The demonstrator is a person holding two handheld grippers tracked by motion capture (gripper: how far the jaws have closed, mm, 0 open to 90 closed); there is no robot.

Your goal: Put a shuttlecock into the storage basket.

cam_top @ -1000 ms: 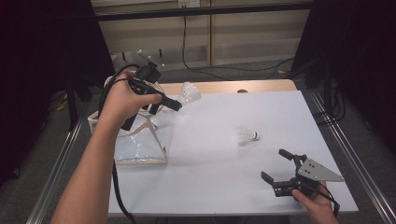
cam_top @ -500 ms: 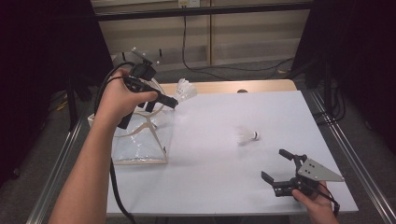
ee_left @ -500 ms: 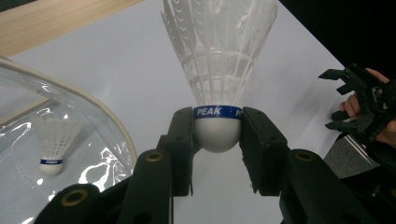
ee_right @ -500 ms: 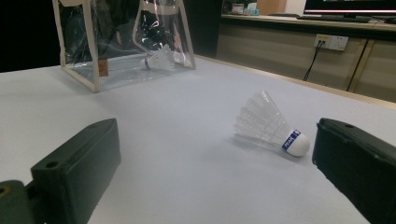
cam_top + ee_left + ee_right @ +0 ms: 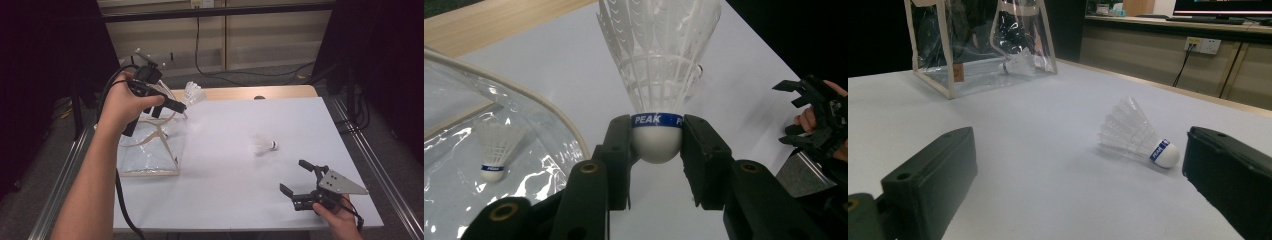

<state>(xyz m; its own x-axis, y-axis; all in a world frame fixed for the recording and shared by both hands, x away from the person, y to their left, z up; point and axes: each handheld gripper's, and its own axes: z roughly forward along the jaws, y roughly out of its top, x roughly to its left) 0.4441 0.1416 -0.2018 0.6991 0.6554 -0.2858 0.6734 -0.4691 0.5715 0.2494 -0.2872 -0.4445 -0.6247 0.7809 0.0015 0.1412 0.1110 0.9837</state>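
A: Over the clear bag at the far left of the table, in the high view, our left gripper carries a shuttlecock with its feathers pointing away from us. At the near right our right gripper rests low with its jaws spread wide and nothing between them, and a second shuttlecock lies on its side between the two.

B: In the left gripper view we see the grip itself: both pads pinch the white cork just under the blue band, skirt upright. A shuttlecock in the bag already lies behind the clear wall, below and to the left.

A: So we should bring the cork over the bag's mouth before we let go, well inside the pale rim, or it will likely bounce off the edge onto the table.

B: And lower it first; a drop from a height may tip a bag this light, we think.

A: In the right gripper view, the lying shuttlecock sits just ahead of the wide jaws, cork toward the right jaw, the bag far off at the left.

B: That one we would take by the cork too, not by the feathers, which would crush.
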